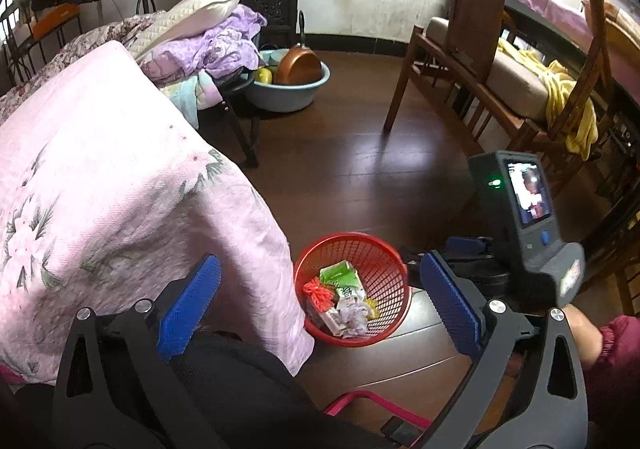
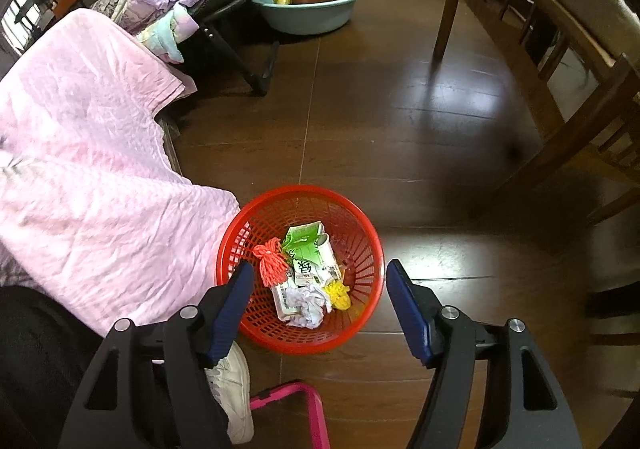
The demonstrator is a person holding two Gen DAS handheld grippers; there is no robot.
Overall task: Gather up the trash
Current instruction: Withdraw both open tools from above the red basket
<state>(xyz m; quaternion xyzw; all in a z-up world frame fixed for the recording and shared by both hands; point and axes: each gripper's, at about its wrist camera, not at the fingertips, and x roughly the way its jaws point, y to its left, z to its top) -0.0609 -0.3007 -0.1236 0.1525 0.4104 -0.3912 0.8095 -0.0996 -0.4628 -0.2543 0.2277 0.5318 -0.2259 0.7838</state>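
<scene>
A red mesh basket (image 2: 360, 233) stands on the dark wooden floor beside the pink bedspread. In it lie a green and white carton (image 2: 308, 245), an orange yarn tassel (image 2: 272, 263), crumpled paper (image 2: 308, 305) and a small yellow piece (image 2: 339, 295). My right gripper (image 2: 320, 268) hangs open above the basket with nothing between its blue pads. My left gripper (image 1: 320, 269) is open wide and empty, higher up, looking down at the same basket (image 1: 384, 261). The right gripper's camera housing (image 1: 520, 205) shows at the right of the left wrist view.
A pink bedspread (image 2: 88, 169) drapes at the left. A blue basin (image 2: 312, 17) with a copper pan sits at the back, by a cot's black legs (image 2: 256, 77). A wooden bench (image 2: 560, 49) fills the right. A white shoe (image 2: 236, 389) and a pink frame (image 2: 296, 393) lie near.
</scene>
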